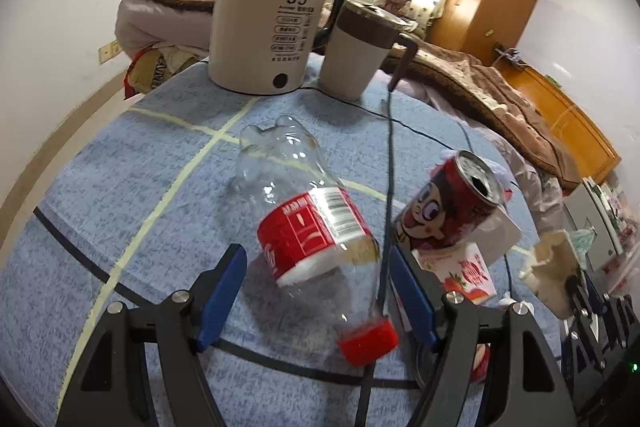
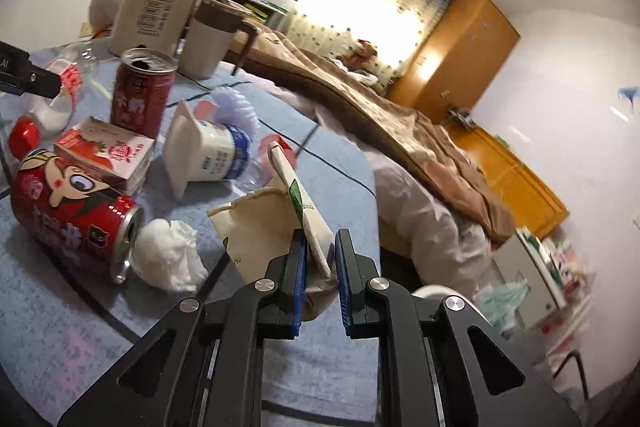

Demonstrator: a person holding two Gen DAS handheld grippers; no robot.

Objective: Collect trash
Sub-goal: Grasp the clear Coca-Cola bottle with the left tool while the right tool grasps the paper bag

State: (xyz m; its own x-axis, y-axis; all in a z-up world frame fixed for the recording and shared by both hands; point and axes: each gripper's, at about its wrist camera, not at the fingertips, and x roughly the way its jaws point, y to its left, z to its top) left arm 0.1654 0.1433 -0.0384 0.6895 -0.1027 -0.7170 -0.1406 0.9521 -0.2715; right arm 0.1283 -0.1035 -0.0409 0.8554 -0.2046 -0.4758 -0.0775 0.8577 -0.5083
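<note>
Left gripper (image 1: 316, 301), jaws wide, is straddling the clear plastic red-labelled bottle (image 1: 308, 227), its red cap (image 1: 368, 341) pointing toward the camera; right gripper (image 2: 320, 259) is pinching the cream paper carton (image 2: 276, 223).

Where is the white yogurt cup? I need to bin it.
Right wrist view, left of centre: the white plastic yogurt cup lies tipped on the blue cloth, between the strawberry milk carton and crumpled paper bag.

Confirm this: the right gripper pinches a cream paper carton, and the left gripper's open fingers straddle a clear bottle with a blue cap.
Wrong on the cap: the left wrist view shows the clear bottle has a red one. The left gripper and right gripper with its cream paper carton are as stated.
</note>
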